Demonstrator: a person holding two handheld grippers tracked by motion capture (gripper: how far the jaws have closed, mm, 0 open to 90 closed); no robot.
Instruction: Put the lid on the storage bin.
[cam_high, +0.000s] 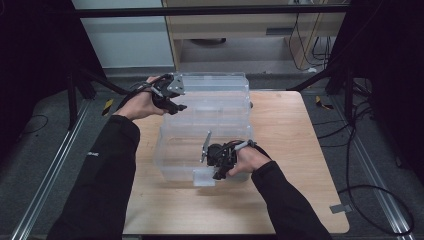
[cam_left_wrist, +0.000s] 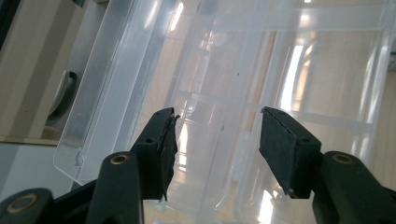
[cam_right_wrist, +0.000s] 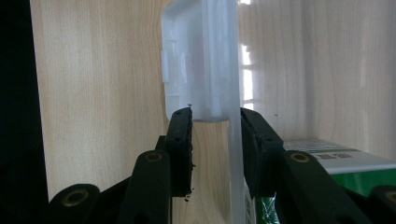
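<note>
A clear plastic storage box (cam_high: 175, 160) stands on the wooden table with its clear lid (cam_high: 215, 82) swung back behind it. My left gripper (cam_high: 177, 106) is at the lid's left edge. In the left gripper view it (cam_left_wrist: 217, 135) is open, with the lid's clear plastic (cam_left_wrist: 140, 70) just beyond the pads and not pinched. My right gripper (cam_high: 218, 175) is at the box's front wall. There it (cam_right_wrist: 215, 126) straddles the wall, its tips closed on the white latch (cam_right_wrist: 196, 60).
A green carton with a white label (cam_right_wrist: 355, 186) lies inside the box beside the right jaw. The wooden table (cam_high: 290, 130) has bare room to the right and front. Black frame legs and cables lie on the floor around it.
</note>
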